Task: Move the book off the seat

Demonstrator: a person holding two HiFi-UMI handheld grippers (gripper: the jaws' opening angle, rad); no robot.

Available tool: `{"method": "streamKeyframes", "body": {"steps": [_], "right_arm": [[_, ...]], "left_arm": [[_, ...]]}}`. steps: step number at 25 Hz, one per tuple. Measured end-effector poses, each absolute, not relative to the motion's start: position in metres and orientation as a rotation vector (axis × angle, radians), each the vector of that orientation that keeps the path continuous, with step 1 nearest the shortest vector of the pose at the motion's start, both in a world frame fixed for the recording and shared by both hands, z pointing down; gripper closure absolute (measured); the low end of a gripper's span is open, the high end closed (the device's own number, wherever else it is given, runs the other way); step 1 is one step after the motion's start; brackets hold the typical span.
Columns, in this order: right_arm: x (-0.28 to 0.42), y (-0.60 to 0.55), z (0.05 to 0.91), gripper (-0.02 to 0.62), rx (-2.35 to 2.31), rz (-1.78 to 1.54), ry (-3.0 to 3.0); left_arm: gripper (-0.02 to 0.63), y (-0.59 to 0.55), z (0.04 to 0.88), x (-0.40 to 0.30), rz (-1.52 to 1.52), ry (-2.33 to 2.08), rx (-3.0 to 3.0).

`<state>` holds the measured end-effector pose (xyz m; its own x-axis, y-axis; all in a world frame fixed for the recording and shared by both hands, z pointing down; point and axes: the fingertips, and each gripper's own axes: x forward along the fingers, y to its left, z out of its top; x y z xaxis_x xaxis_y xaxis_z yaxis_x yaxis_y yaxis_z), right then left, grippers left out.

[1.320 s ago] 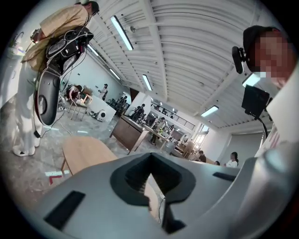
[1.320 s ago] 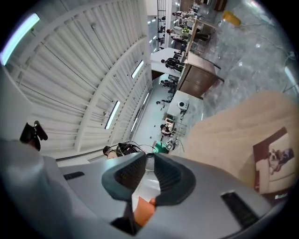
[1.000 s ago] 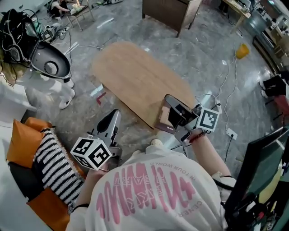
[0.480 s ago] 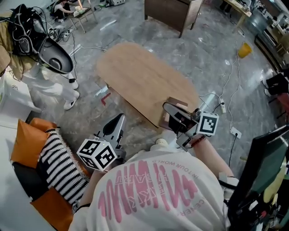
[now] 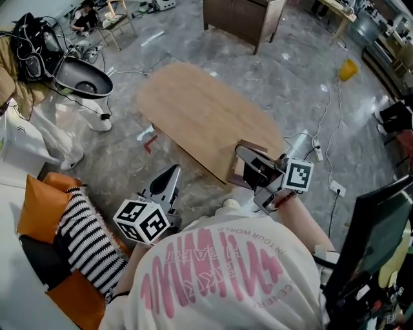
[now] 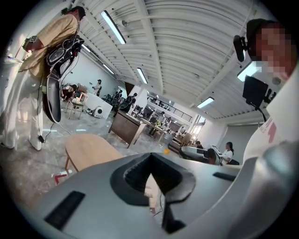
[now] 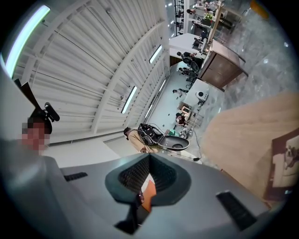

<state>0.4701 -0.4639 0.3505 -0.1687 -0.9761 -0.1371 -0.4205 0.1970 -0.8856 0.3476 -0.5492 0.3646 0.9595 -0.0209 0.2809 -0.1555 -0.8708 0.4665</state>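
Person in a white shirt with pink print stands at the near end of an oval wooden table (image 5: 193, 109), one gripper in each hand.

The right gripper (image 5: 241, 151) is out over the table's near end. In the right gripper view its jaws (image 7: 148, 175) are closed together with nothing between them.

The book (image 5: 236, 171) is not on the seat. It lies flat on the near end of the table, at the edge, partly covered by the right gripper from the head view. In the right gripper view the book (image 7: 285, 161) sits off to the right on the tabletop (image 7: 243, 130), dark brown cover up, clear of the jaws. I can't tell whether the gripper body touches it.

The left gripper (image 5: 170, 174) is held low beside the table, over the floor, well apart from the book. Its jaws (image 6: 150, 173) are closed and empty too, pointing toward the table (image 6: 86, 149).

The seat is at lower left, with an orange cushion (image 5: 40, 205) and a black-and-white striped cushion (image 5: 84, 240) touching each other.

There is a dark wood cabinet (image 5: 245, 16) past the table and a yellow object (image 5: 347, 69) on the grey floor at right.
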Motion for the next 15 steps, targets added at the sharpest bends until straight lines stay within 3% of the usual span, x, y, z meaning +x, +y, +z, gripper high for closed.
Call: {"method": "streamKeyframes", "body": {"steps": [15], "right_arm": [[0.4723, -0.4602, 0.3548, 0.586, -1.317, -0.959, 1.759]], "left_arm": [[0.597, -0.5456, 0.3709, 0.3522, 0.393, -0.151, 2.604]]}}
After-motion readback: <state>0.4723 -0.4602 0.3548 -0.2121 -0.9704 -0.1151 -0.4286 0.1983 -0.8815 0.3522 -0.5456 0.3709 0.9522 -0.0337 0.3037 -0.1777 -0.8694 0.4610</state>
